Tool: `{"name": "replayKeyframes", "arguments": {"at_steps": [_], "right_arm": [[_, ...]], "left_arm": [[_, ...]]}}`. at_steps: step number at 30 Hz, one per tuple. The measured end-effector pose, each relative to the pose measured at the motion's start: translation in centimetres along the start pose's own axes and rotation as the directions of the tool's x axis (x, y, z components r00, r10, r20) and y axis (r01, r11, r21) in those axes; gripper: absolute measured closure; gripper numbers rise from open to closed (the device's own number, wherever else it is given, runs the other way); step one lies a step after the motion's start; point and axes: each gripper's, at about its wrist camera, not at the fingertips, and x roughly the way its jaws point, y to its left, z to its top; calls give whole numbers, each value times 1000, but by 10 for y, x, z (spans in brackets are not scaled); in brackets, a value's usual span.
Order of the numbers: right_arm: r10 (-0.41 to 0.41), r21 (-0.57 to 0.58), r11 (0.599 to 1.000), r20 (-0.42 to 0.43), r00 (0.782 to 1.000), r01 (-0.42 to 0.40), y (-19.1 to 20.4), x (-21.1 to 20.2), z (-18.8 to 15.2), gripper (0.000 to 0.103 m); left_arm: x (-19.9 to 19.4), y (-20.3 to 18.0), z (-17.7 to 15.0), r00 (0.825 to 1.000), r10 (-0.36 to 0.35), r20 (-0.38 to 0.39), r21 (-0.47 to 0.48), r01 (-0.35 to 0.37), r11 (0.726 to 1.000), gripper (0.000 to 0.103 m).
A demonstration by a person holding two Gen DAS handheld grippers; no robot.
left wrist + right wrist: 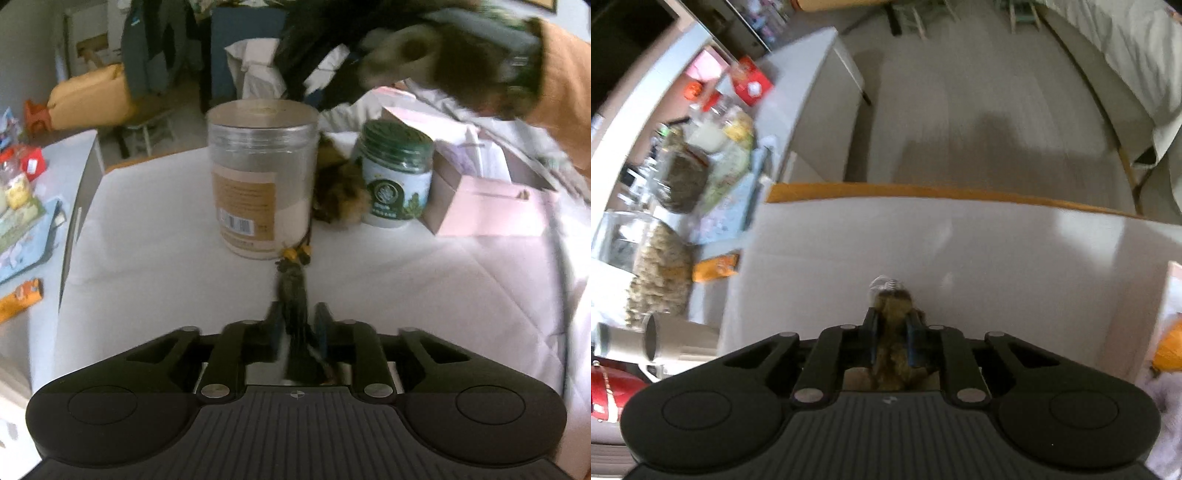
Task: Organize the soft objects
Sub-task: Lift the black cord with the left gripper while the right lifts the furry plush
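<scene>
At the lower centre of the left wrist view the left tool (297,321) stands narrow, pinching a dark tassel-like cord (293,295) whose yellow-beaded end lies on the white tabletop (166,229) against the clear jar (260,177), while a brown furry toy (341,195) sits wedged between that jar and the green-lidded jar (397,173). The right tool (892,328), low in its own view, is clamped on a brown plush piece (894,306) with a clear bulb-like cap at its tip. I judge the plush should be lowered onto bare tabletop before release, and the cord drawn gently so the jars stay upright.
</scene>
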Motion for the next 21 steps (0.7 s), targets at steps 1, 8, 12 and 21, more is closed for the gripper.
{"name": "replayKeyframes", "arguments": {"at_steps": [1,8,12,21], "right_arm": [[12,-5,1000,20,1000,-12,3,-12,-3,90],[119,-104,990,208,971,-99,36,-120,-18,91],[175,-150,980,323,930,-132,51,-188,-24,91],[107,-177,984,556,824,-8,41,-330,-43,91]], "left_arm": [[-1,4,-1,1000,-13,7,-15,13,1000,86],[-41,34,21,994,-26,108,-67,33,997,87],[-90,47,77,964,53,260,-44,-43,998,86],[-133,29,212,904,-38,425,-40,61,997,86]]}}
